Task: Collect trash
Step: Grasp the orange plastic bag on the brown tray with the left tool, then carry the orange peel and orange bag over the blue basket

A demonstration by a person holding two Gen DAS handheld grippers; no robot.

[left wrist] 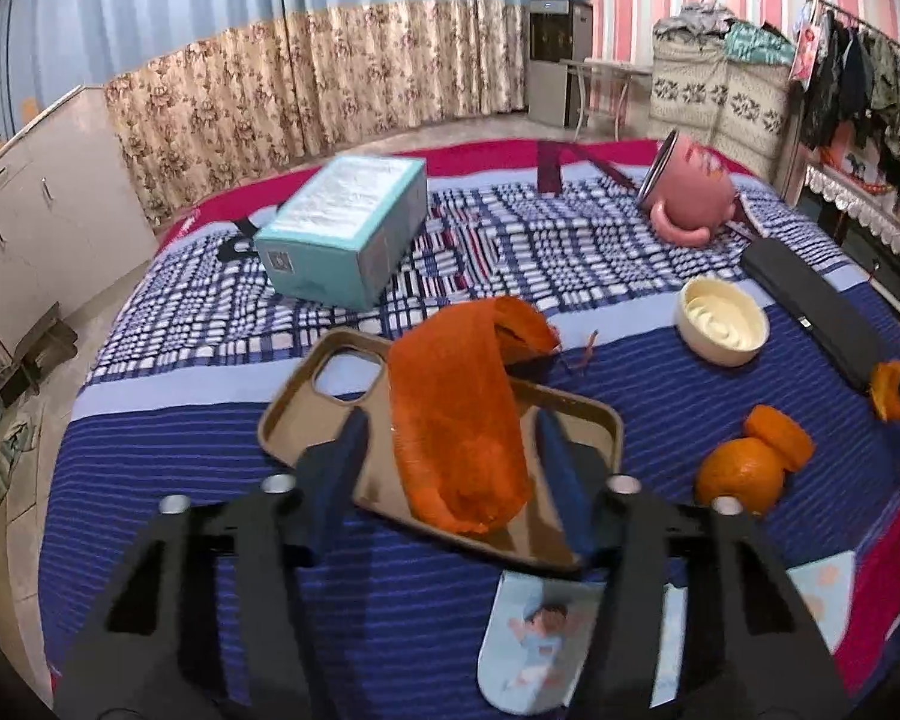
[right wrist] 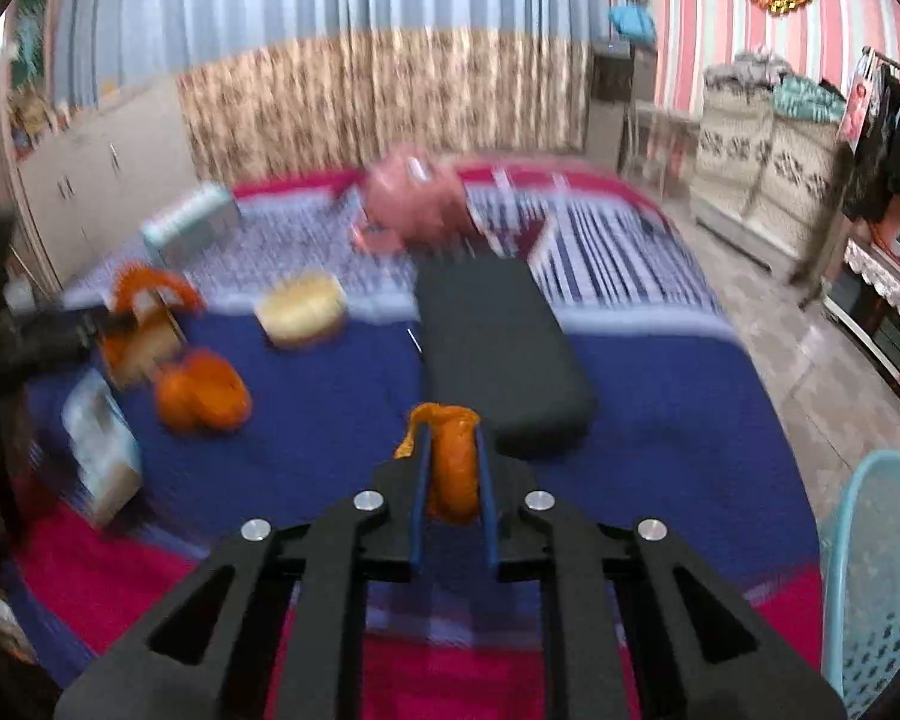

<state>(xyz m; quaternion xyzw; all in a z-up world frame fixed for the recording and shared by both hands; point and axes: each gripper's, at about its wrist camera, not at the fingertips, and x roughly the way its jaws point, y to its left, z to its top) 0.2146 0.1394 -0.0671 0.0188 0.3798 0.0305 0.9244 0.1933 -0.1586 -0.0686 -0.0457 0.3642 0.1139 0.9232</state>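
Step in hand: carrying trash to bin. My right gripper (right wrist: 450, 456) nearly closed, pinching orange peel piece (right wrist: 450, 468) above bed. Light blue basket (right wrist: 876, 570) low right, cut by frame edge; next move probably swing there and release.

My left gripper (left wrist: 453, 450) half open around long peel strip (left wrist: 456, 414) over phone case (left wrist: 306, 402); pads seem not touching. Must close more before lifting.

Right view blurred; whole orange (left wrist: 741, 474) waits.

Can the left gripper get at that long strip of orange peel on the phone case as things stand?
Probably yes. The left gripper already straddles the orange peel strip, one finger on each side, with nothing over it. Its pads do not look pressed on the peel yet. The strip lies draped on the phone case, so closing low might catch the case too.
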